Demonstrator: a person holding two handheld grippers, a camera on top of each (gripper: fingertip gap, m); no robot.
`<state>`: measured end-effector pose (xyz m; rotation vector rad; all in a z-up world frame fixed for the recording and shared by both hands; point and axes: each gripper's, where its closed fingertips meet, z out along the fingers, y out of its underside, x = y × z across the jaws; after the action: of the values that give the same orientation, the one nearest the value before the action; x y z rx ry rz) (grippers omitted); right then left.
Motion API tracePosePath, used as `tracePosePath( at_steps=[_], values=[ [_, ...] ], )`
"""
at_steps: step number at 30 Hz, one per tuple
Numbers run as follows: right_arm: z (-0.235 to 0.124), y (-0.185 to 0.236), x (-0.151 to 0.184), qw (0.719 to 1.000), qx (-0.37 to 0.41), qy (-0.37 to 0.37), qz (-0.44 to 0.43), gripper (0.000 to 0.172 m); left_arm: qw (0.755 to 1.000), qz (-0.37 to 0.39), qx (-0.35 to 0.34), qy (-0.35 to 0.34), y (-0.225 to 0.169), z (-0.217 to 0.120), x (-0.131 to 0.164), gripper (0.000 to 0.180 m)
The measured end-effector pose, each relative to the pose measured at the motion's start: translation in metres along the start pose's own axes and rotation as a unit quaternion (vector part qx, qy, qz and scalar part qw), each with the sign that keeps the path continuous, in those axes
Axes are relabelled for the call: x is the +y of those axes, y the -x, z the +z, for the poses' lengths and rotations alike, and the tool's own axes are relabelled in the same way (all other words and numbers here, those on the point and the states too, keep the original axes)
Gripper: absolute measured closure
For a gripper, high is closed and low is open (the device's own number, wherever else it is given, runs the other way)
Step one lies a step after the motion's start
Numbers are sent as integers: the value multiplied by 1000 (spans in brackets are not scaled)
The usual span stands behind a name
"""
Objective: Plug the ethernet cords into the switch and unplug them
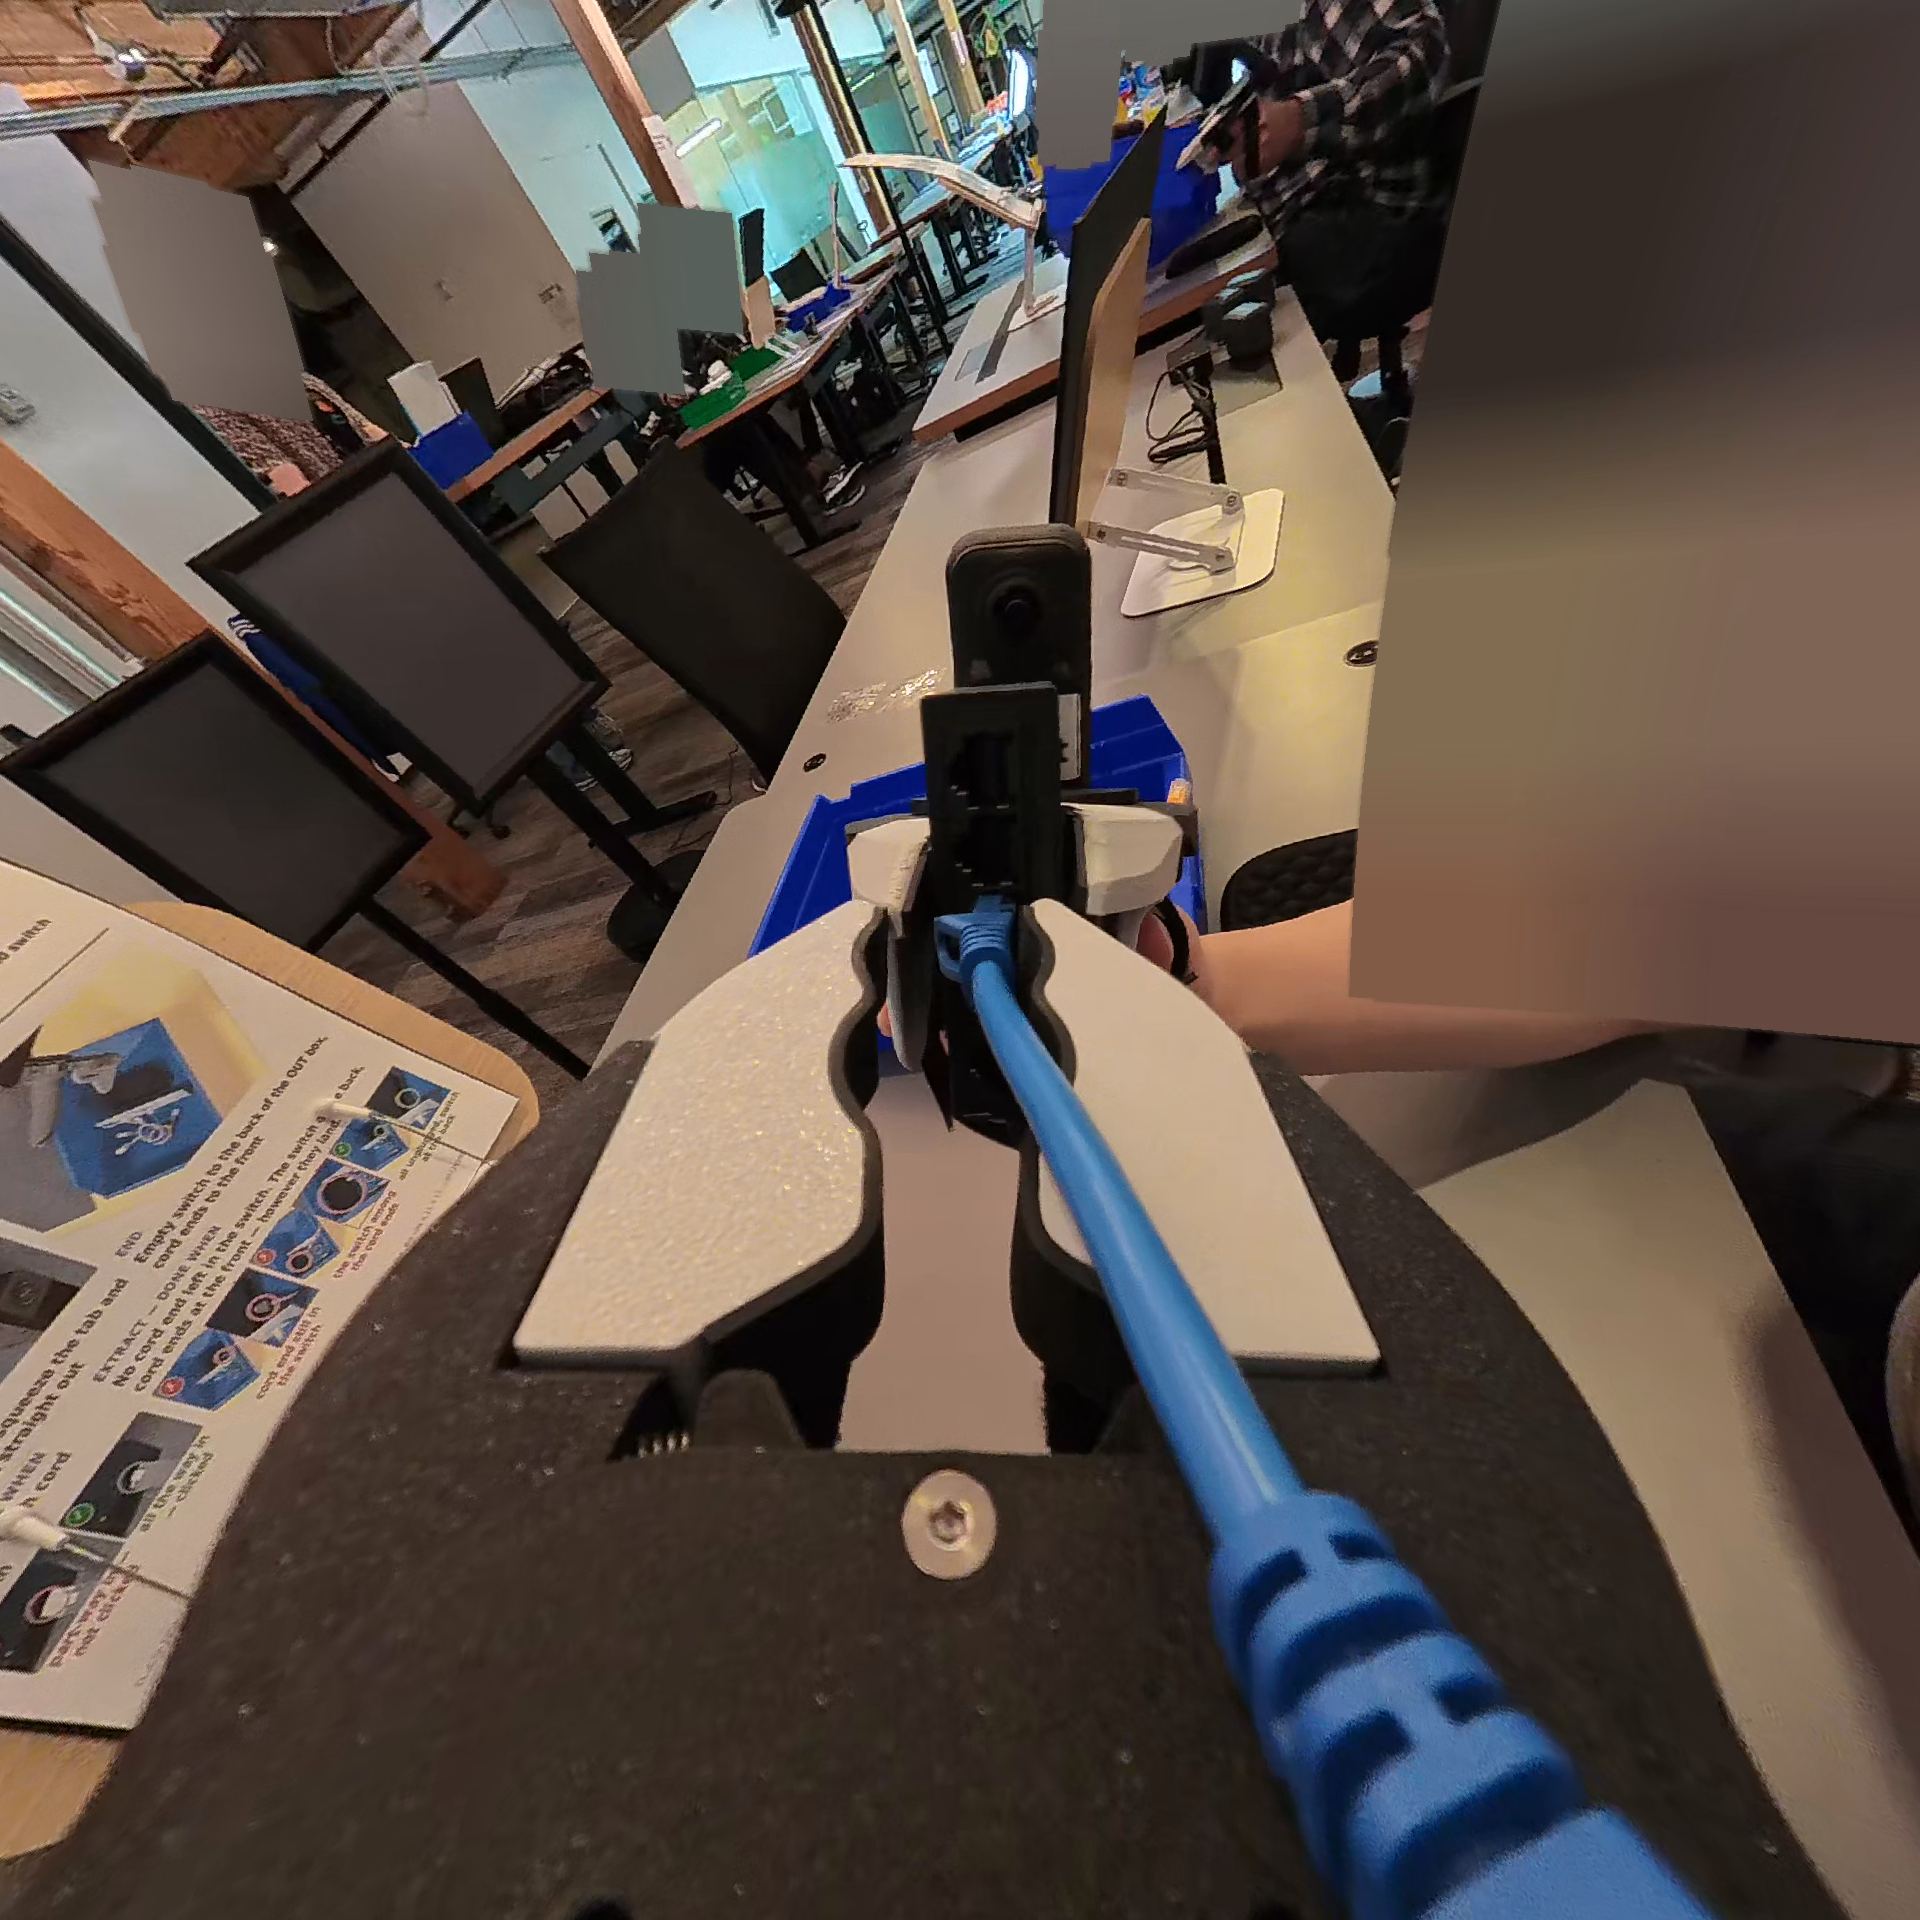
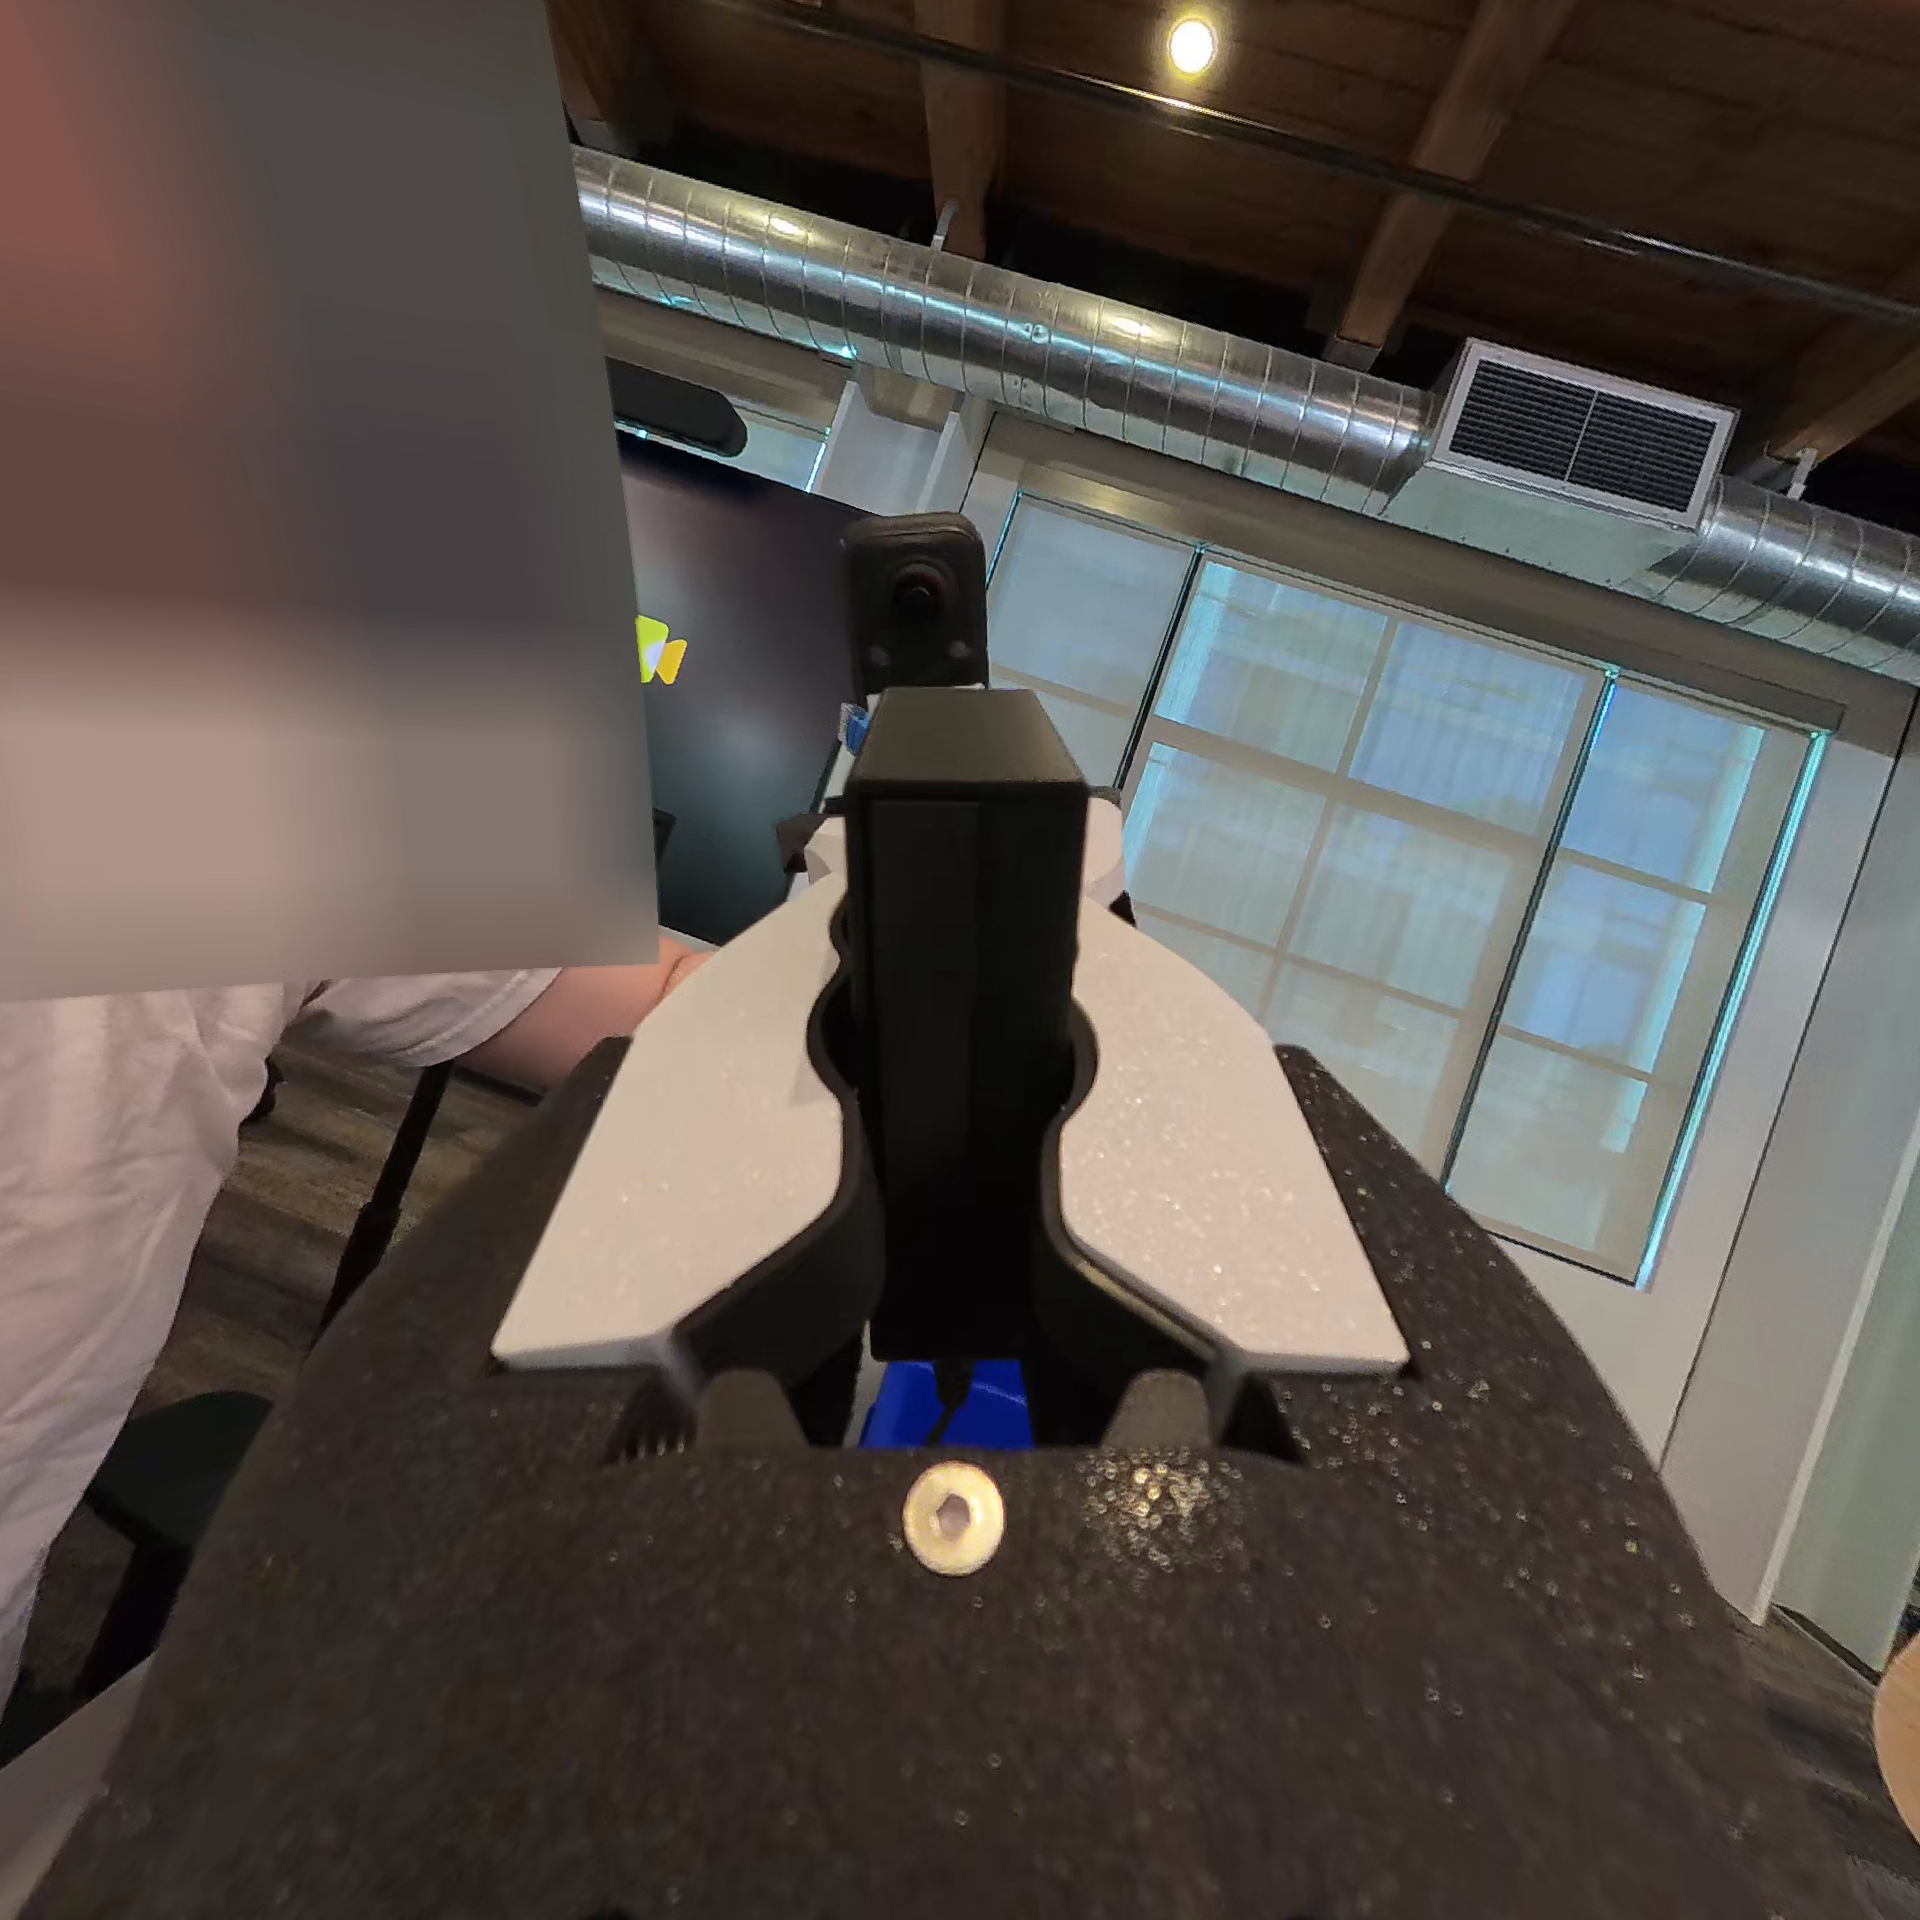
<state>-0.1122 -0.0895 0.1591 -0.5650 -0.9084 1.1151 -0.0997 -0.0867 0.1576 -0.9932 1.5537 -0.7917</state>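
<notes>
Two grippers meet on one black switch (image 1: 995, 821), held up in the air above a blue bin (image 1: 1127, 748).
Left gripper (image 1: 982, 940) jaws pinch the blue cord's plug (image 1: 977, 925) at a lower port; right gripper (image 2: 961, 935) jaws clamp the switch body. Pulling askew could jam the plug's tab or twist the switch loose. An instruction sheet (image 1: 208, 1247) lies on the table (image 1: 1299, 665) to the left.

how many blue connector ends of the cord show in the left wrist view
2: one connector sits at the black switch between the left tool's fingers; the other lies close to the camera, lower right.
</notes>
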Motion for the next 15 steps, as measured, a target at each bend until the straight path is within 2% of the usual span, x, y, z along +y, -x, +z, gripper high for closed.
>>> tracePosePath(
  at_steps=[5, 6, 15],
  values=[
    [2, 0, -2, 1000, 1, 4, 5, 141, 1000, 5, 3, -6, -1, -2, -2, 160],
    [2, -1, -2, 1000, 6, 7, 5, 141, 1000, 8, 10, -7, -2, -3, -3, 167],
    [1, 2, -2, 1000, -18, 8, 24, 141, 999, 2, 54, 3, -11, -3, -2, 162]
  ],
)
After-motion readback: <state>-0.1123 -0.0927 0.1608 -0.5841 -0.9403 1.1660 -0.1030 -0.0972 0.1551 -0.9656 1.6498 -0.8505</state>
